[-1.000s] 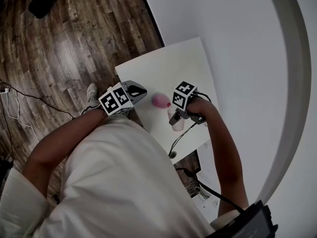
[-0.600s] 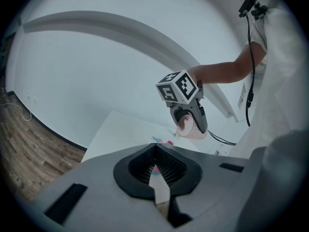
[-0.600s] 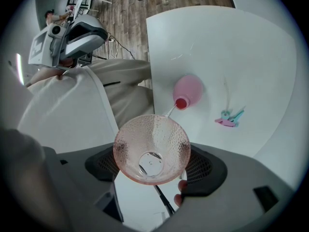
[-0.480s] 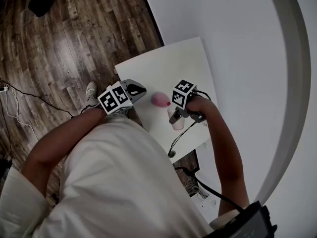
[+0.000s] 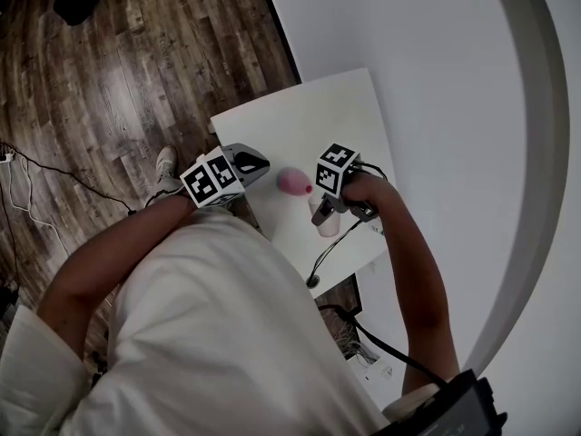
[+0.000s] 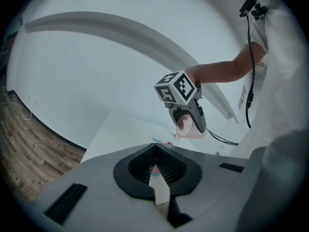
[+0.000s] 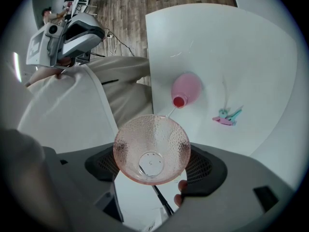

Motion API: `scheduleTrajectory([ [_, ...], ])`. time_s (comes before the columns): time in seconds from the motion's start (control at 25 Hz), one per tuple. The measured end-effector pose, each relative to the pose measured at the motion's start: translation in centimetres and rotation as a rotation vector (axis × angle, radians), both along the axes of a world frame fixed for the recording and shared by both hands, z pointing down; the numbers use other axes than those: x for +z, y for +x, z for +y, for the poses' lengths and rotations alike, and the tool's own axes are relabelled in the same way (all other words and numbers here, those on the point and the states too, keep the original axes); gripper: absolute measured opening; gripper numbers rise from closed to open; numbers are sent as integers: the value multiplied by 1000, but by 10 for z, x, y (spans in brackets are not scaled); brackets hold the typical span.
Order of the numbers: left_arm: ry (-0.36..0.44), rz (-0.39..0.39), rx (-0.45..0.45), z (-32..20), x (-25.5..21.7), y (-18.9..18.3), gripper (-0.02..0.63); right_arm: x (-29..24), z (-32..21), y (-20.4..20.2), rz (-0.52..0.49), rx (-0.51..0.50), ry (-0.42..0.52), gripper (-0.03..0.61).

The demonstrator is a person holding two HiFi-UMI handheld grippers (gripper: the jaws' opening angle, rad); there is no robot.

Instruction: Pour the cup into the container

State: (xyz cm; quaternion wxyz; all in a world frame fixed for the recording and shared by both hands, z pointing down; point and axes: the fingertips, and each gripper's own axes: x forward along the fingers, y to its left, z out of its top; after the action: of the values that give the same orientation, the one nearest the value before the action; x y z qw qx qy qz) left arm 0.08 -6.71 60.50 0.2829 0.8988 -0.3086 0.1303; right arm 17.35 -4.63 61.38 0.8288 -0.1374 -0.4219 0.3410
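Claw work at a white counter (image 5: 309, 116): the right claw (image 5: 322, 214) is clamped on a clear, pink-tinted cup (image 7: 151, 149) with a dimpled wall, its two pads pressing the cup's sides. In the right gripper view the cup is tipped so that its open mouth faces the camera and its round base shows through the wall. A pink container (image 7: 186, 88) with a red mouth sits on the counter at 1 o'clock from the cup. A thin pale line runs from the cup's rim to that red mouth; whether it is a stream of liquid cannot be told.

A small pink-and-teal object (image 7: 227, 116) lies on the counter at 3 o'clock from the container, apart from it. In the head view the container shows at 9 o'clock from the right claw, between the two claws, and the cup hangs above the counter's near part.

The left claw (image 6: 155, 153) is held off to the side, at 9 o'clock from the container, its pads drawn together at the tips with nothing gripped. A black cable (image 5: 322, 257) trails from the right claw over the counter's near edge. A wooden floor (image 5: 136, 80) lies at 9 o'clock from the counter.
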Motion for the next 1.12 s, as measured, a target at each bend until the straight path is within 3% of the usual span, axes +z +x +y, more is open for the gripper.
scheduleTrajectory([
  [0.6, 1, 1, -7, 2, 3, 3, 11, 3, -2, -1, 42, -82, -36, 385],
  [1.12, 1, -3, 0, 10, 6, 3, 11, 17, -5, -1, 143, -195, -83, 385],
])
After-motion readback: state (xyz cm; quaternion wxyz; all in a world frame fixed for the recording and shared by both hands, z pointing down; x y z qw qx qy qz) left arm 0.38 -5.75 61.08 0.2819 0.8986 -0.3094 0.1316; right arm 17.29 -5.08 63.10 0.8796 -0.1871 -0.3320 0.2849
